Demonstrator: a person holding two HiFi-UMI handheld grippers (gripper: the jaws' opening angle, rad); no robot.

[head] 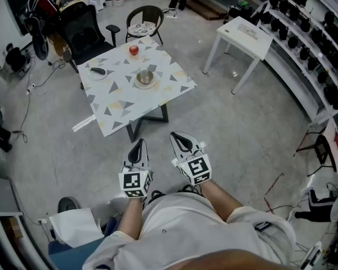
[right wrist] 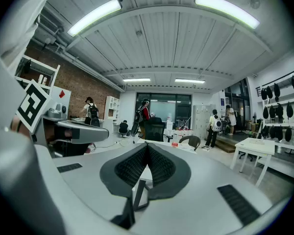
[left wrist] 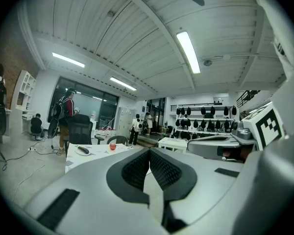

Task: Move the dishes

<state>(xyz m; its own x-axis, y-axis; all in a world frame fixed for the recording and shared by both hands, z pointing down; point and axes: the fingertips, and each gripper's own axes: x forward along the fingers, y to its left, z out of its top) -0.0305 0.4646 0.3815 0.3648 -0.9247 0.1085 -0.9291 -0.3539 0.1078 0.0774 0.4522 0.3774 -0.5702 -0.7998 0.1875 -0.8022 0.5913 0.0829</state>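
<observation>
A small plate (head: 104,75) sits near the far left edge of the patterned table (head: 118,103). On it a dark oblong thing (head: 98,70) lies roughly left to right. A round dish (head: 145,85) at the centre holds an upright glass (head: 145,75), with an apple (head: 134,50) beyond. The left gripper (head: 138,143) and right gripper (head: 177,135) are well short of the table, jaws pressed together, empty.

Head view: high above the person, faces steeply down; patterned table (head: 118,103) far off at 11 o'clock. Left gripper view, right gripper view: low, near level, each looking close along its own jaws. All three share the table. Left gripper (head: 138,145) at right view's 9 o'clock, right gripper (head: 179,136) at left view's 3 o'clock
</observation>
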